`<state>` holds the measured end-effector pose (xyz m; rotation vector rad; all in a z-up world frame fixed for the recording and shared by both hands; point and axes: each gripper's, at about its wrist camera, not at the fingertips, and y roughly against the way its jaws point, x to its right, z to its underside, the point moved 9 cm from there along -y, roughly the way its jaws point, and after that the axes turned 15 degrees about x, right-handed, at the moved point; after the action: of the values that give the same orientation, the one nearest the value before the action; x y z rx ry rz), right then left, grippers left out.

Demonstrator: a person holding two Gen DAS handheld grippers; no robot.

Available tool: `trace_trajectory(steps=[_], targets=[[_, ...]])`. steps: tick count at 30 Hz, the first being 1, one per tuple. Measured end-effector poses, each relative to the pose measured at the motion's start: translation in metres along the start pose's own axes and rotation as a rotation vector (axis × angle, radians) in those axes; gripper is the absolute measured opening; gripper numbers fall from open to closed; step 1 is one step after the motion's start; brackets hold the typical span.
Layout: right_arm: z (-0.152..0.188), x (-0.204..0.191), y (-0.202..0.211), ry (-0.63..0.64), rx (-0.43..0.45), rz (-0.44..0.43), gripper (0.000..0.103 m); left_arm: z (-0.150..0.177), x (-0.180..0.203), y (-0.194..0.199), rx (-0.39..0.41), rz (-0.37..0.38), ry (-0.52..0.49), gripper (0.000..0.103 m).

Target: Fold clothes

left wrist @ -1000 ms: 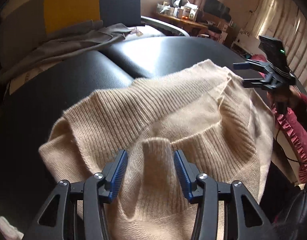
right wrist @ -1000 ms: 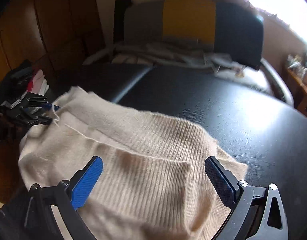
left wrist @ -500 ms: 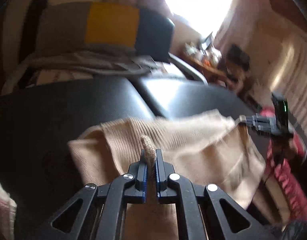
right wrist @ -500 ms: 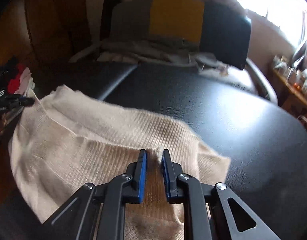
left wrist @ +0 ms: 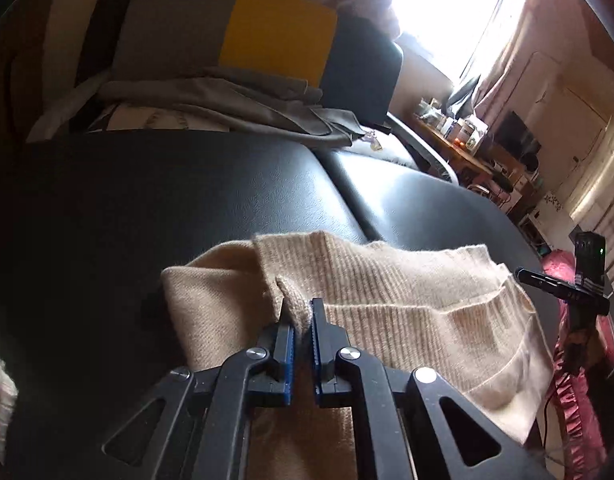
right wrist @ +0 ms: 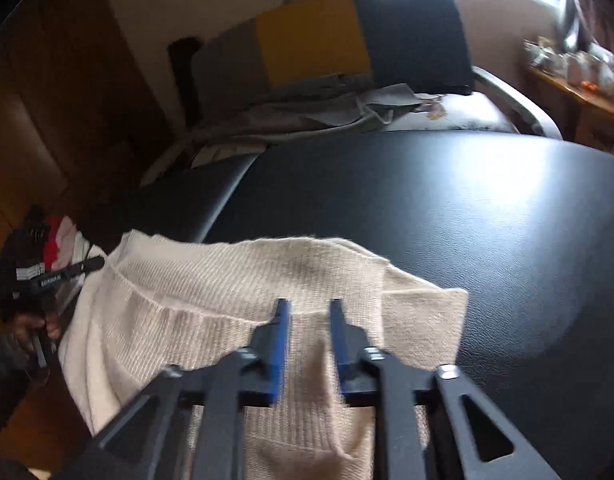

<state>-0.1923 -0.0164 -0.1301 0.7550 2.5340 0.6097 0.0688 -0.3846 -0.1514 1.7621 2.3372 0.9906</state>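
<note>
Mid-fold, at the gripping stage: cream sweater (left wrist: 407,292) bunched on the near part of the black bench (left wrist: 187,208), apparently hanging partly over its near edge. On the left gripper (left wrist: 301,308), jaws all but closed, pinching a small ridge of knit at the sweater's near side. On the right gripper (right wrist: 309,308), jaws partway apart, just been opening, with a soft fold of knit between them but seemingly not clamped. Next, probably: close the right on that fold or shift to a better hold, then lift both edges together and carry them across, keeping the knit even so that no layer slips.
</note>
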Motion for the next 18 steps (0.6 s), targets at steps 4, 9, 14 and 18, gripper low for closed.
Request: trace_trajectory(steps=[4,9,14,18], targets=[[0.008,-0.01,-0.017,0.057,-0.064,-0.003,0.059,0.006,-0.001,0.001,-0.015,-0.012,-0.007,0.006],[0.026,-0.022,-0.027,0.184,-0.167,0.081,0.011,0.006,0.002,0.008,-0.006,-0.018,-0.018,0.006],[-0.016,-0.036,0.007,0.397,-0.016,0.247,0.006,-0.012,0.006,0.013,0.041,-0.042,-0.056,0.007],[-0.018,-0.006,0.001,0.34,-0.012,0.357,0.005,0.0,-0.012,-0.008,-0.025,-0.145,-0.066,0.007]])
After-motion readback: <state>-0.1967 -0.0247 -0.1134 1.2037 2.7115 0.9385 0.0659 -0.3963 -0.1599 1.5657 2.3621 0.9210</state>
